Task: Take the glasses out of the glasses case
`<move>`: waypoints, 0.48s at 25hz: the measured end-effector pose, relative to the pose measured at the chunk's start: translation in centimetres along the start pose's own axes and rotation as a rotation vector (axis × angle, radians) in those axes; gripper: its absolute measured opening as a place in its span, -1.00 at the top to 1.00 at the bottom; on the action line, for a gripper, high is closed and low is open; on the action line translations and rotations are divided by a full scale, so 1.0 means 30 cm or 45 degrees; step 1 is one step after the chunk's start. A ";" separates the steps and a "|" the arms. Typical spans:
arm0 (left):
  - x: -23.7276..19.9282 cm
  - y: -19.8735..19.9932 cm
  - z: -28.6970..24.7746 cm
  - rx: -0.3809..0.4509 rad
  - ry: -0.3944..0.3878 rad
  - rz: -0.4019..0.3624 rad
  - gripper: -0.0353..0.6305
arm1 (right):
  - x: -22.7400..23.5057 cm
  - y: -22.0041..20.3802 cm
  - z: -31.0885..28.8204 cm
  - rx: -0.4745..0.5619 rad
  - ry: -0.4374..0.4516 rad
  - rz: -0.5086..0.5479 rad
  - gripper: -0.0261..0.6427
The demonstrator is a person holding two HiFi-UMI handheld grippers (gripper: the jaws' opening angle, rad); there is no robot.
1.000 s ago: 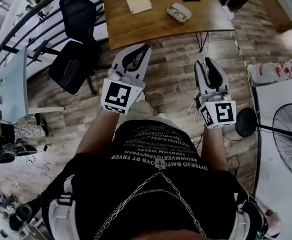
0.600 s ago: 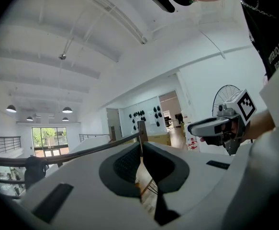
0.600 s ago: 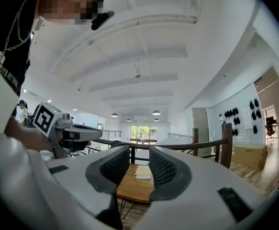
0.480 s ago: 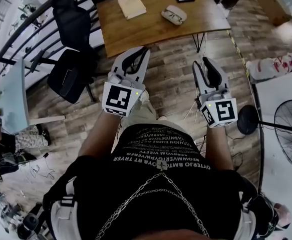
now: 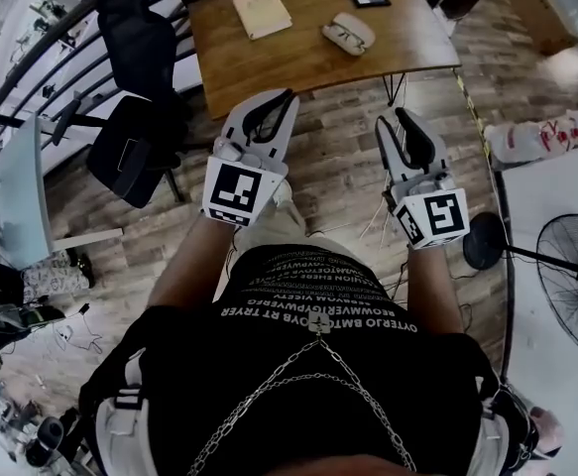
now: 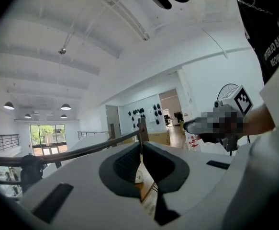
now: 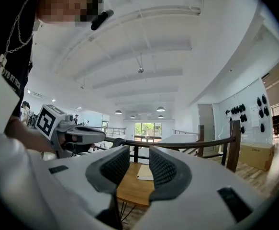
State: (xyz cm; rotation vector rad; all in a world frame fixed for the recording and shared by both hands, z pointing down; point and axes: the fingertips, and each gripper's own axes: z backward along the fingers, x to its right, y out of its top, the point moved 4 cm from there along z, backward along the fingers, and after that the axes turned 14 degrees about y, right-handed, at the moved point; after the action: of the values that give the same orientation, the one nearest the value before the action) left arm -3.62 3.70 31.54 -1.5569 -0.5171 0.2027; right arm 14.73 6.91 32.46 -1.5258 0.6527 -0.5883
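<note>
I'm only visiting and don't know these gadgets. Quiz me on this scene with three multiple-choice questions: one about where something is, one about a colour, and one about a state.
1. Where does the glasses case lie?
A. On the wooden table
B. On the floor by the fan
C. On the chair seat

2. What colour is the office chair beside the table?
A. White
B. Black
C. Red

3. What are the left hand-held gripper and the right hand-held gripper holding?
A. The glasses
B. The notebook
C. Nothing

Answers:
1. A, because the head view shows the pale case on the tabletop, far ahead of both grippers.
2. B, because its seat and back are plainly black.
3. C, because each gripper view shows only the distant room between its jaws.
</note>
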 end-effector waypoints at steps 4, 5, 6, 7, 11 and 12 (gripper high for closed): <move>-0.025 -0.001 -0.073 -0.001 -0.031 -0.009 0.78 | 0.046 -0.001 -0.068 0.000 0.004 -0.016 0.58; -0.032 -0.002 -0.089 -0.002 -0.037 -0.013 0.78 | 0.054 -0.002 -0.085 -0.001 0.008 -0.018 0.58; -0.040 -0.004 -0.104 -0.004 -0.044 -0.017 0.78 | 0.062 -0.003 -0.103 -0.004 0.011 -0.021 0.58; -0.049 -0.007 -0.121 -0.007 -0.050 -0.019 0.78 | 0.071 -0.003 -0.121 -0.007 0.013 -0.024 0.58; -0.092 -0.016 -0.196 -0.014 -0.055 -0.007 0.78 | 0.112 -0.008 -0.189 -0.013 0.014 -0.034 0.58; -0.103 -0.018 -0.215 -0.013 -0.057 -0.004 0.78 | 0.122 -0.012 -0.205 -0.014 0.015 -0.037 0.58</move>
State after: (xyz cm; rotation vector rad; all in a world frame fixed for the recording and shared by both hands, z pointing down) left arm -3.60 -3.46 31.92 -1.5638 -0.5563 0.2328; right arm 12.96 0.01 33.09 -1.5456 0.6449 -0.6172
